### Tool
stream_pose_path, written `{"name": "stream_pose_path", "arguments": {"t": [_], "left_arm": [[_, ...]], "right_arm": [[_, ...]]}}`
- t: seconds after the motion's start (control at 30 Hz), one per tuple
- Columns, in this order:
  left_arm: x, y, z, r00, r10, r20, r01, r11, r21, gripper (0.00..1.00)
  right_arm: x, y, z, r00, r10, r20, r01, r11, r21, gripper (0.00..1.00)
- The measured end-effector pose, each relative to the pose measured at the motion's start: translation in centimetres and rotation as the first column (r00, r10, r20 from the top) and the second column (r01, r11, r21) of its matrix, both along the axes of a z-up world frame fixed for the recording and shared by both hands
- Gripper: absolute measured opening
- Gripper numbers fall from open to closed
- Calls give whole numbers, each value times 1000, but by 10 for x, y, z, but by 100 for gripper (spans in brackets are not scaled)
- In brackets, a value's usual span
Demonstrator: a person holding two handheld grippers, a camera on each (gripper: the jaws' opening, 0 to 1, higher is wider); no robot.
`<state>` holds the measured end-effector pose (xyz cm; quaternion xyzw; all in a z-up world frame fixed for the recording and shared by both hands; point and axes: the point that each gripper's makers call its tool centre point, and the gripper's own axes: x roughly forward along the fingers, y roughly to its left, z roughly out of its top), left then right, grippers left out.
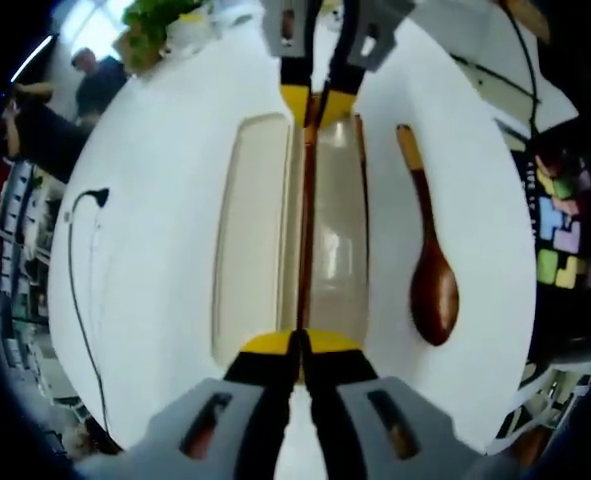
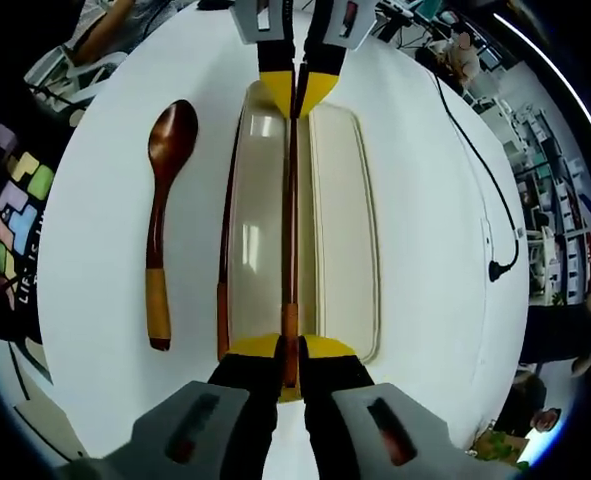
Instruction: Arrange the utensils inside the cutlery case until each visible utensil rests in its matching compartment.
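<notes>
A cream cutlery case (image 1: pixel 255 230) (image 2: pixel 345 220) lies open on the white table. A dark wooden chopstick (image 1: pixel 306 220) (image 2: pixel 291 220) runs lengthwise over the case's middle. My left gripper (image 1: pixel 300 345) is shut on one end of it, and my right gripper (image 2: pixel 290 352) is shut on the other. Each gripper faces the other: the right gripper (image 1: pixel 316 103) enters the left gripper view from the top, the left gripper (image 2: pixel 293 88) likewise in the right gripper view. A second chopstick (image 1: pixel 361 180) (image 2: pixel 223 270) lies along the case's edge. A wooden spoon (image 1: pixel 430 270) (image 2: pixel 160 200) rests on the table beside the case.
A black cable (image 1: pixel 75 250) (image 2: pixel 475 170) trails over the table on the side away from the spoon. A colourful block-pattern mat (image 1: pixel 560 240) (image 2: pixel 15 200) lies past the table edge on the spoon side. A person (image 1: pixel 100 80) and a plant (image 1: pixel 155 20) are at the far end.
</notes>
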<state>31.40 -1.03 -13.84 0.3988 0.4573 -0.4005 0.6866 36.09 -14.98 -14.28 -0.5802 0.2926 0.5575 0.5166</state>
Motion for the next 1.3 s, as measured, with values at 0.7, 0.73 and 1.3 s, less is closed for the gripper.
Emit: {"name": "stream_pose_path", "arguments": {"t": [0.7,0.73,1.3], "left_arm": [[-2,0,6,1000,7,28,-5,999,-44,4],[-3,0,8,999,9,32,-8,999,-47,4],[-30,22,19,998,39,44,-35,995,-91,5]], "right_arm": [[-6,1,8,1000,0,17,-1,999,39,8],[-5,1,13,1000,-1,21,0,999,47,8],[-6,-26,30,997,-73,29,69,990,120,11]]}}
